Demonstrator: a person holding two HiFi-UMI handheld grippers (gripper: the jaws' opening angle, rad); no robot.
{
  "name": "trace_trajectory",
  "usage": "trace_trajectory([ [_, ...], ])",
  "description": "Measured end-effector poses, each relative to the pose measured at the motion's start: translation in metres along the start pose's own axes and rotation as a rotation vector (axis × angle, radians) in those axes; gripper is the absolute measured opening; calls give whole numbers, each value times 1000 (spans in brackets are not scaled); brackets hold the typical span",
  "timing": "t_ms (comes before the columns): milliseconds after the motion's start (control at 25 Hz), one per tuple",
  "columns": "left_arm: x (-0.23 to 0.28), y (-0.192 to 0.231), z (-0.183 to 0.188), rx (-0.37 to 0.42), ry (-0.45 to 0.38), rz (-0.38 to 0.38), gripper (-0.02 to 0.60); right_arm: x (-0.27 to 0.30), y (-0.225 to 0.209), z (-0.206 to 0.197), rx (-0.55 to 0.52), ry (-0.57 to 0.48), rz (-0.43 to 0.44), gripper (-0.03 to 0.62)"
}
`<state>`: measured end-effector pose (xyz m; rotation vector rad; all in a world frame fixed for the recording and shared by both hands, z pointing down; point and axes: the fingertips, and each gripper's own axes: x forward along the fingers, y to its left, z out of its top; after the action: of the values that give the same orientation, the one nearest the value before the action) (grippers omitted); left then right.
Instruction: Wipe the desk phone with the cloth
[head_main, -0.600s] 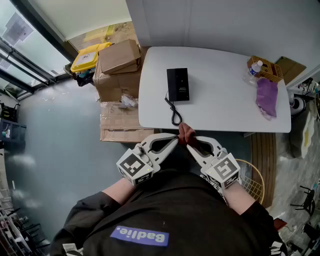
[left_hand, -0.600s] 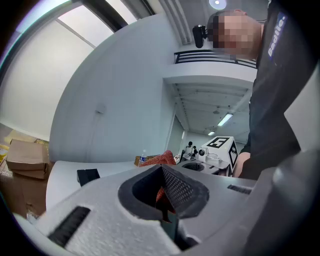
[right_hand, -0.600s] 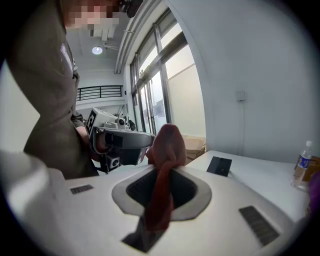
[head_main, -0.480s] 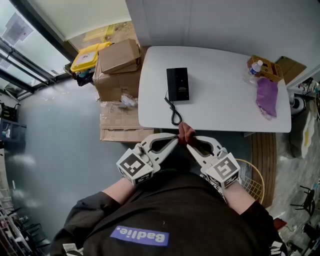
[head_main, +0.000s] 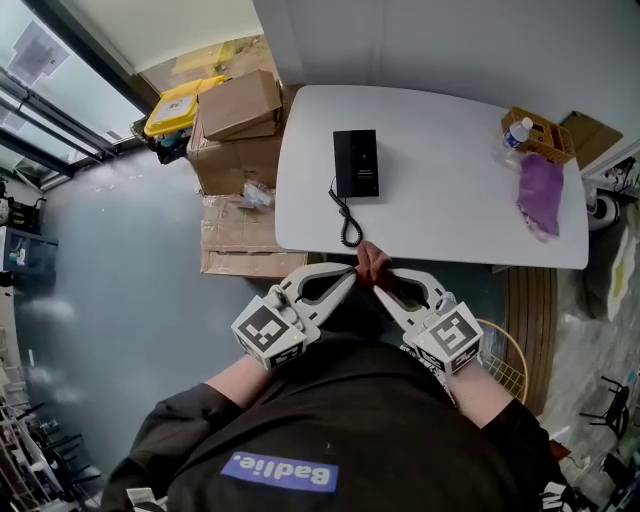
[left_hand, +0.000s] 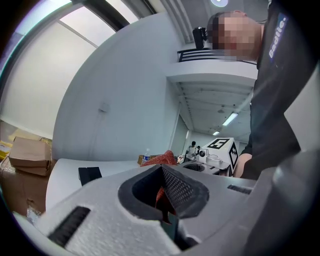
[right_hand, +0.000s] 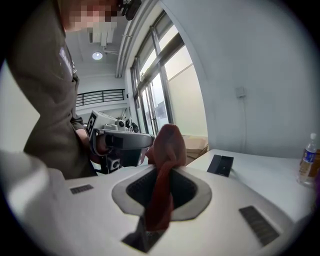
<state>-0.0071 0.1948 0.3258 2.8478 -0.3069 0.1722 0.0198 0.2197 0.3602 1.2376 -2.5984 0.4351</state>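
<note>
So far, as far as we can judge, none of the wiping is done. The desk phone (head_main: 356, 163) lies flat on the white tabletop (head_main: 450, 210), toward its left side. Its coiled cord (head_main: 348, 222) trails to the near edge, and no cloth touches the phone.

We hold the red cloth (head_main: 372, 265) bunched up just short of the tabletop's near edge, apart from the phone. Our left hand-held gripper (head_main: 350, 278) is clamped on one end of it; the left gripper view shows the jaws together with red fabric pinched at the tips. Our right hand-held gripper (head_main: 382, 292) grips the same cloth, which runs down between its jaws and puffs up beyond them. The two meet tip to tip at the cloth, in front of our body.

At the tabletop's far right are a purple rag (head_main: 542, 193), a water bottle (head_main: 515, 135) and a small brown basket (head_main: 545, 140), well apart from the phone. Cardboard boxes (head_main: 240, 110) are stacked on the floor to the left.

What is left, in our judgement, is the whole job. We need to carry the cloth over the tabletop to the phone, press it down and wipe across the top, taking care not to drag the cord.
</note>
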Motion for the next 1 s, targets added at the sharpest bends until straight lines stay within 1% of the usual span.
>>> trace_trajectory([
  [200,5,8,1,-12,-40,15,15,3,-14,-4,13,9,7,71],
  [440,8,43,3,-30,-25,36,15,23,-32,1,9,33,-12,71],
  [520,12,57,7,-31,-32,17,15,32,-41,7,18,38,-32,71],
  [600,15,70,13,-27,-50,-18,15,43,-49,13,23,43,-52,71],
  [760,19,94,30,-43,-52,-77,15,67,-62,24,25,62,-90,71],
  [880,23,114,39,-42,-55,-121,15,80,-76,32,36,63,-139,71],
  [1000,28,133,43,-37,-58,-144,15,89,-93,37,39,61,-186,71],
])
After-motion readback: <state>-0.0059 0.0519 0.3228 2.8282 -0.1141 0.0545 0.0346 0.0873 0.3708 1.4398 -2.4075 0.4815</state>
